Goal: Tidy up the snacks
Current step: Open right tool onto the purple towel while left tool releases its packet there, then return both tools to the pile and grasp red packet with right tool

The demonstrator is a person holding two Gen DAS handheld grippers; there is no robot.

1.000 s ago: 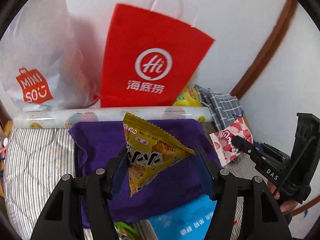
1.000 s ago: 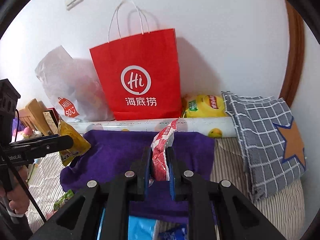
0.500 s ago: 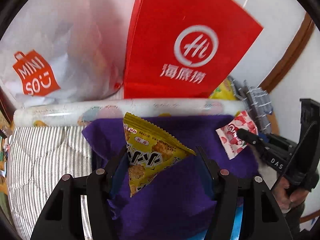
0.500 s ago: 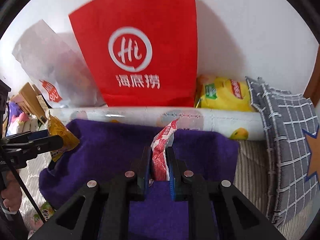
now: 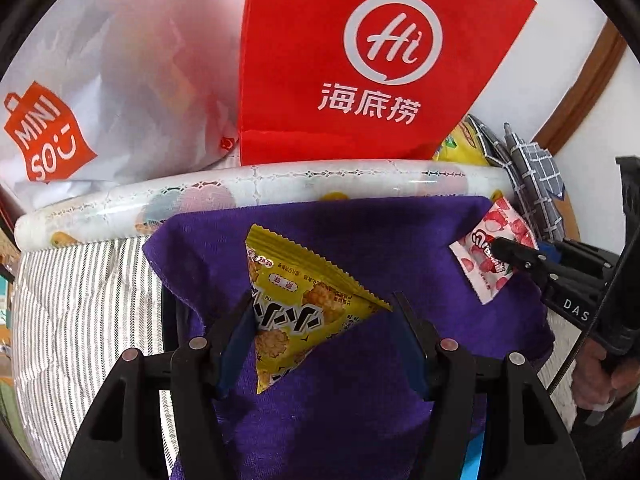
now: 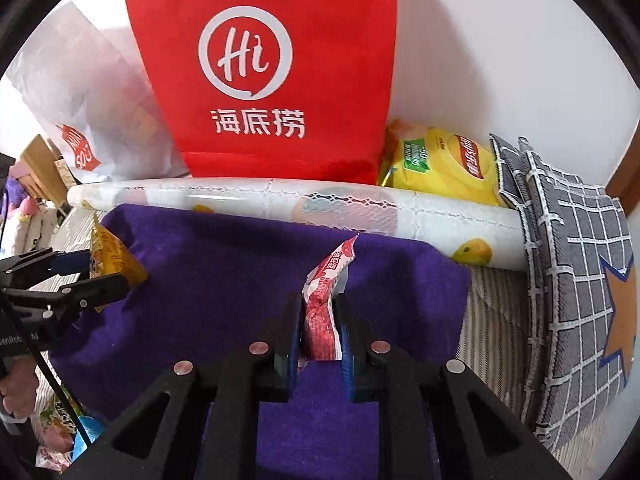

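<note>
My left gripper point(image 5: 322, 312) is shut on a yellow snack packet point(image 5: 298, 308) and holds it above the purple cloth point(image 5: 360, 240). The same packet point(image 6: 110, 260) shows at the left of the right wrist view, in the left gripper point(image 6: 102, 272). My right gripper point(image 6: 318, 320) is shut on a red-and-white snack packet point(image 6: 326, 292), which stands edge-on between the pads over the cloth point(image 6: 224, 264). In the left wrist view this packet point(image 5: 494, 252) shows flat at the right, held by the right gripper point(image 5: 508, 254).
A red paper bag point(image 6: 272, 72) stands against the wall behind a rolled printed sheet point(image 6: 280, 200). A white Miniso bag point(image 5: 92, 92) is at its left, a yellow chip bag point(image 6: 440, 164) and a grey checked cushion point(image 6: 572, 280) at its right. More snack packets point(image 6: 56, 424) lie low at the left.
Both grippers have moved forward and lower over the purple cloth, toward the red bag, which now looms larger. Each still holds its packet.
</note>
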